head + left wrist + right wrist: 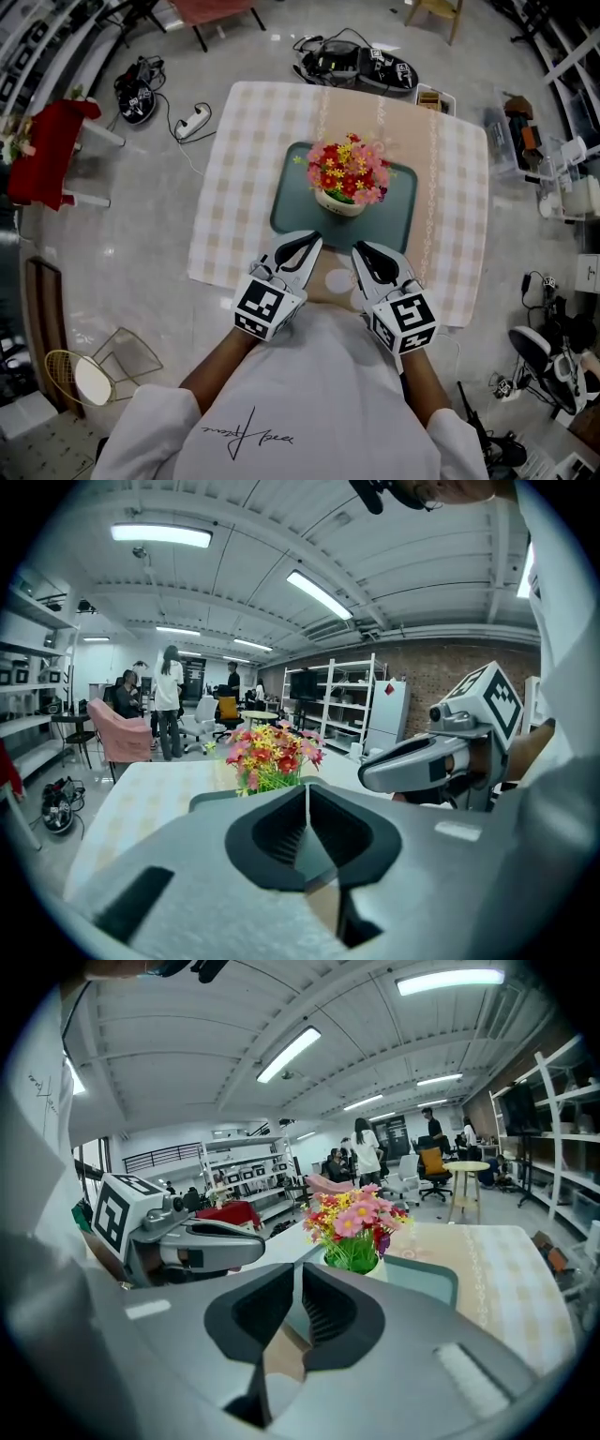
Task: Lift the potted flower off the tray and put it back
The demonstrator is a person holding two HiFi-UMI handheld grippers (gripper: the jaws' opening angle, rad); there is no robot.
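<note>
Left tongs (307, 240): jaws together, empty, just short of the tray (289, 202).
Right tongs (364, 249): jaws a sliver apart, empty.
Potted flower (349, 176): upright on the green tray, mid checked surface (230, 187).

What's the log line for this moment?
white-potted colourful flower on dark-green tray, untouched | left gripper: shut, empty | right gripper: slightly open, empty

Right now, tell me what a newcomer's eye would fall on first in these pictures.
The bright potted flower, red, pink and yellow, stands on a dark green tray at the middle of the checked tablecloth. Nearer the person, the left hand-held gripper and right hand-held gripper point at it, both empty.
</note>
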